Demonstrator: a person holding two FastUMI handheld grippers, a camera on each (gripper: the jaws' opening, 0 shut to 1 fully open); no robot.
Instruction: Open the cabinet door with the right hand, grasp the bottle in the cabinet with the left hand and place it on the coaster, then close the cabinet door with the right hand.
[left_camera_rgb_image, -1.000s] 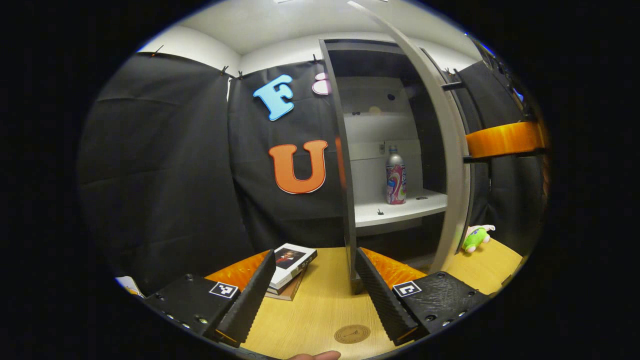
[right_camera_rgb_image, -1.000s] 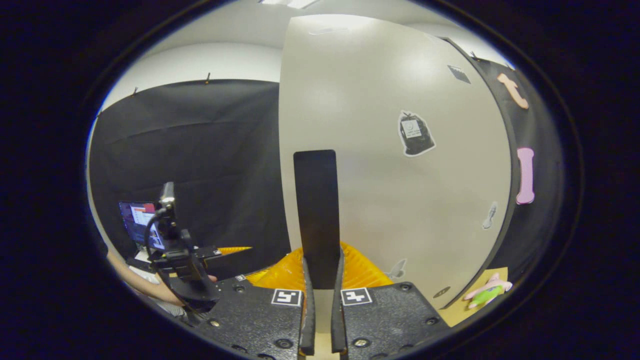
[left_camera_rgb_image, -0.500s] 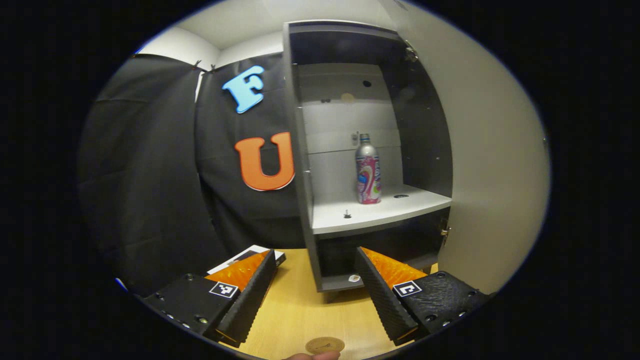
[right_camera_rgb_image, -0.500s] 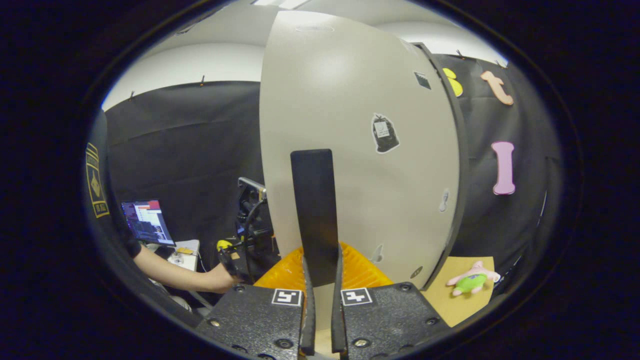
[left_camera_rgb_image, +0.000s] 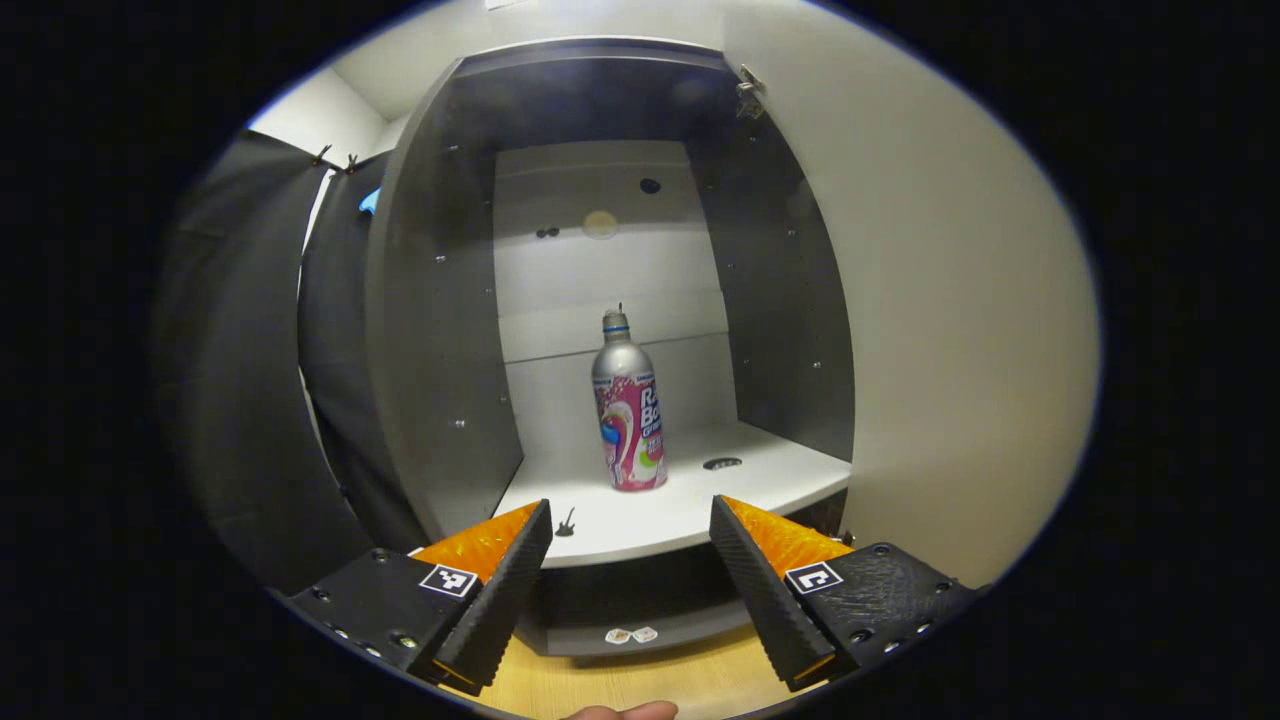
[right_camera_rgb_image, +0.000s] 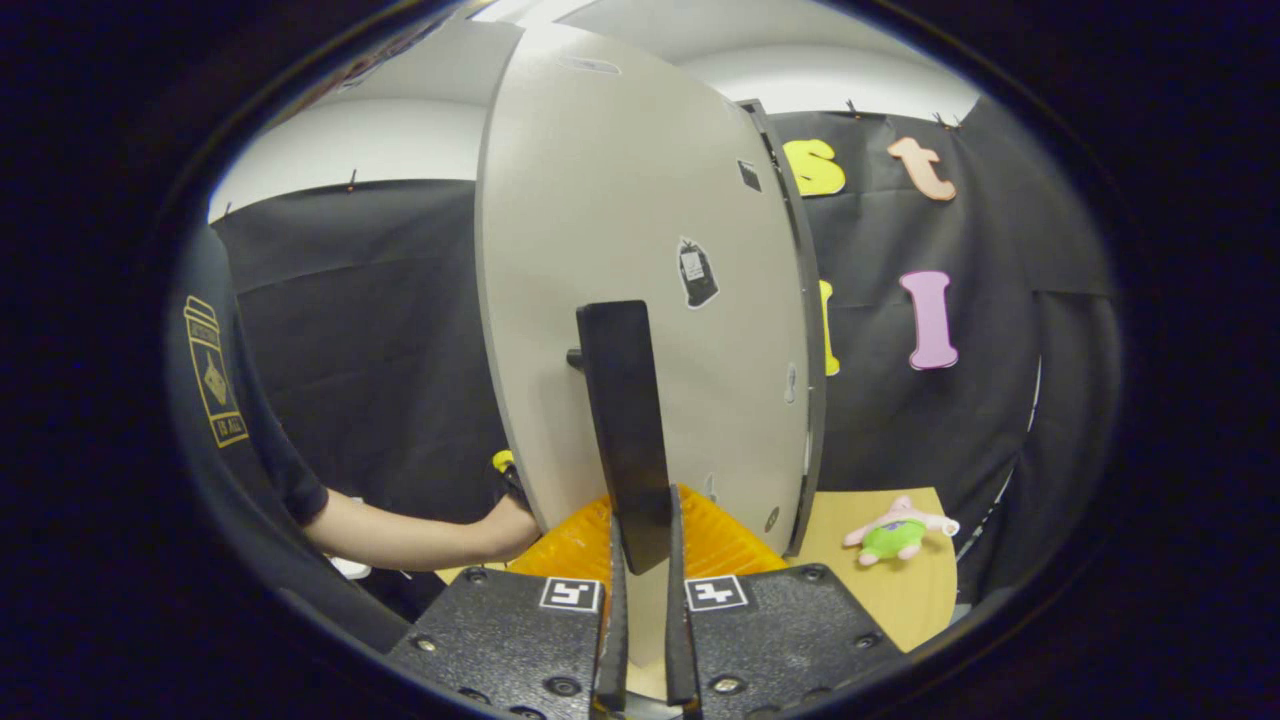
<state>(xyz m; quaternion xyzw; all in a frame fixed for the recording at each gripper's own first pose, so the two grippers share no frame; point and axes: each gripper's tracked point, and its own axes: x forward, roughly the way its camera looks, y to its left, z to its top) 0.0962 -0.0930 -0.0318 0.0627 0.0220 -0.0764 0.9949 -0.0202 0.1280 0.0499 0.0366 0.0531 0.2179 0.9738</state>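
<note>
**Bottle handling: rigid, smooth, tall and tippy**

Bottle (left_camera_rgb_image: 628, 415) stands upright on the white shelf (left_camera_rgb_image: 700, 500) inside the cabinet (left_camera_rgb_image: 440, 330), near the middle and apart from both side walls. We judge it a metal or hard plastic body with a glossy label: stiff, probably slick, weight unknown since we cannot tell if it is full. Narrow base and tall body mean a push near the cap could tip it. Best hold is on the label band at mid-body, fingers either side. Our left gripper (left_camera_rgb_image: 630, 560) is spread wide, empty, short of the shelf edge and roughly lined up. Our right gripper (right_camera_rgb_image: 640, 600) is clamped narrow on the door handle (right_camera_rgb_image: 622, 420), holding the door (right_camera_rgb_image: 640, 250) open.
</note>
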